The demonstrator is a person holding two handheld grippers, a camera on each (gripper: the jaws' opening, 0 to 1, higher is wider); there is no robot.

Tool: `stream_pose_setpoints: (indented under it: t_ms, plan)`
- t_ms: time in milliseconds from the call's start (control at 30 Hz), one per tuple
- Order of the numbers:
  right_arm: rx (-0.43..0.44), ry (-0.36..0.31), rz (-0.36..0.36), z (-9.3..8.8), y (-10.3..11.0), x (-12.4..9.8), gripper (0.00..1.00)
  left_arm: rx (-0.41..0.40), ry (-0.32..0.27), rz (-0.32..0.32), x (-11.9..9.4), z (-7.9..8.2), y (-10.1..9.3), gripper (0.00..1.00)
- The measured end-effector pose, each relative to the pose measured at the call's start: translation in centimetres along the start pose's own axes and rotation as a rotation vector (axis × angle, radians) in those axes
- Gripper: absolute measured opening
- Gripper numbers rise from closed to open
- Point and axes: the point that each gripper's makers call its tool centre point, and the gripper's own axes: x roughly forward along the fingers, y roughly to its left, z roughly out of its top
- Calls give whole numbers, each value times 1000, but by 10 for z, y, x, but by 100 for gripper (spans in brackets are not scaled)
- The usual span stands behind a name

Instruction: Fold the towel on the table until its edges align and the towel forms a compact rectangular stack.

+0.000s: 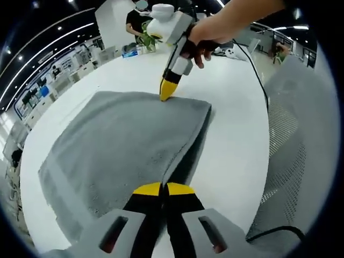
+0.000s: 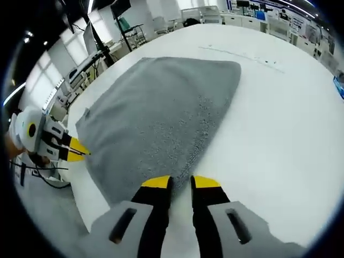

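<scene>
A grey towel (image 1: 118, 145) (image 2: 161, 107) lies folded on the white table (image 1: 231, 107) (image 2: 279, 118). In the left gripper view my left gripper (image 1: 163, 188) is shut on the towel's near corner, where the folded edge runs into its yellow tips. My right gripper (image 1: 167, 94), held by a hand (image 1: 215, 32), comes down from above onto the towel's far corner. In the right gripper view my right gripper (image 2: 181, 183) has the towel corner between its narrowly spaced tips. My left gripper (image 2: 80, 149) is at the towel's left corner.
A grey mesh chair (image 1: 295, 140) stands close by the table's right side, and a black cable (image 1: 252, 70) runs over the table. A person (image 1: 137, 21) and a green plant (image 1: 148, 40) are at the far end. Desks and shelves (image 2: 215, 16) lie beyond.
</scene>
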Motion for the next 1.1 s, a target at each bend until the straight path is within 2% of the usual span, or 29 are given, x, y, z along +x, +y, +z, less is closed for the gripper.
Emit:
stream_pose_setpoints:
  t_ms: [67, 100, 167, 233, 300, 533, 567, 833, 967, 1100]
  plan:
    - [8, 7, -3, -2, -1, 1, 14, 0, 8, -9, 1, -1, -2, 2]
    - [15, 16, 22, -4, 3, 3, 9, -5, 7, -19, 1, -1, -4, 2]
    - [0, 27, 22, -7, 4, 5, 5, 27, 21, -38, 2, -2, -9, 2]
    - [7, 36, 25, -8, 4, 5, 2, 96, 50, -50, 2, -6, -12, 2]
    - [31, 51, 32, -9, 2, 5, 1, 101, 53, -59, 3, -6, -16, 2]
    - [52, 74, 40, -14, 2, 5, 1, 204, 69, -111, 2, -11, -27, 1]
    - [53, 78, 44, -15, 4, 5, 1, 261, 73, -112, 2, -11, -26, 1]
    - [47, 88, 46, -29, 16, -3, 1, 326, 84, -111, 0, -18, -20, 1]
    - [86, 85, 64, -37, 21, -6, 1, 356, 103, -104, -5, -25, -14, 1]
    - [98, 89, 74, -44, 26, -9, 1, 364, 101, -127, -10, -27, -23, 2]
